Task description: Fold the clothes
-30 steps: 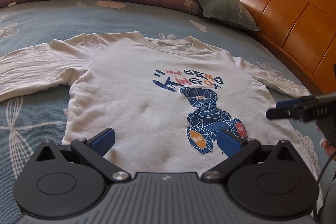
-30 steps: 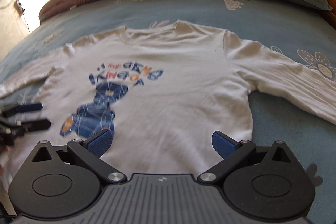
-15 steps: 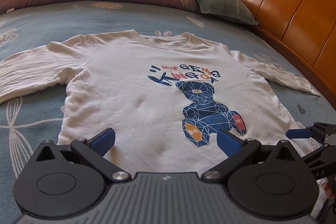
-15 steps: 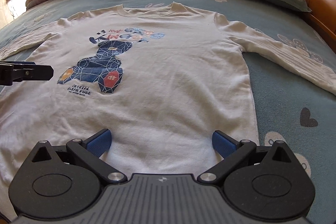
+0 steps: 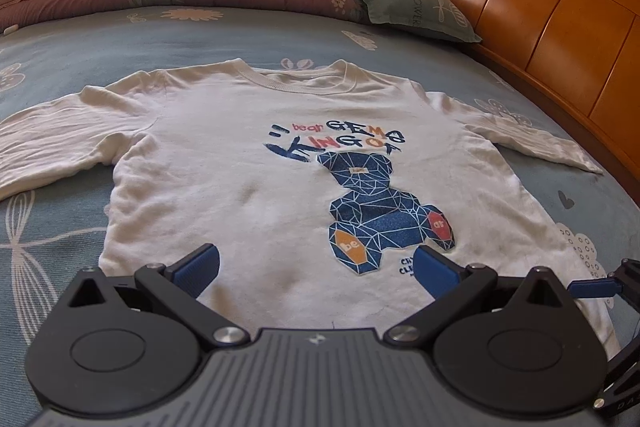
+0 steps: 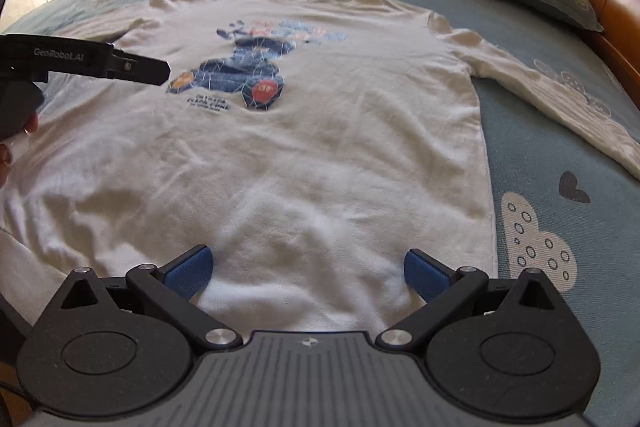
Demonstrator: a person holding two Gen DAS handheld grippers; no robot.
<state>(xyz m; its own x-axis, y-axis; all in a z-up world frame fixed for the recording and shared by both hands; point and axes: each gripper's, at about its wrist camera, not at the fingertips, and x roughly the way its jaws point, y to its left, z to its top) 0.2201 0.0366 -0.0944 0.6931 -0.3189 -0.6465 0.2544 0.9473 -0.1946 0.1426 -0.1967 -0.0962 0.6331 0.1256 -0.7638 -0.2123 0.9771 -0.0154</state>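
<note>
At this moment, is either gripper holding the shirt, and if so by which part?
Nothing is held. The left gripper and right gripper both stand open near the hem of the white shirt, which lies flat and unfolded on the bed.

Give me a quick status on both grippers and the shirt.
Left hand-held gripper open, right hand-held gripper open, both at the hem end. White long-sleeve shirt flat on the bed, print up, sleeves spread, unfolded. Nothing lying on it.

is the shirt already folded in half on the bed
No, the white shirt lies spread flat on the bed, print up, with both long sleeves stretched out to the sides.
</note>
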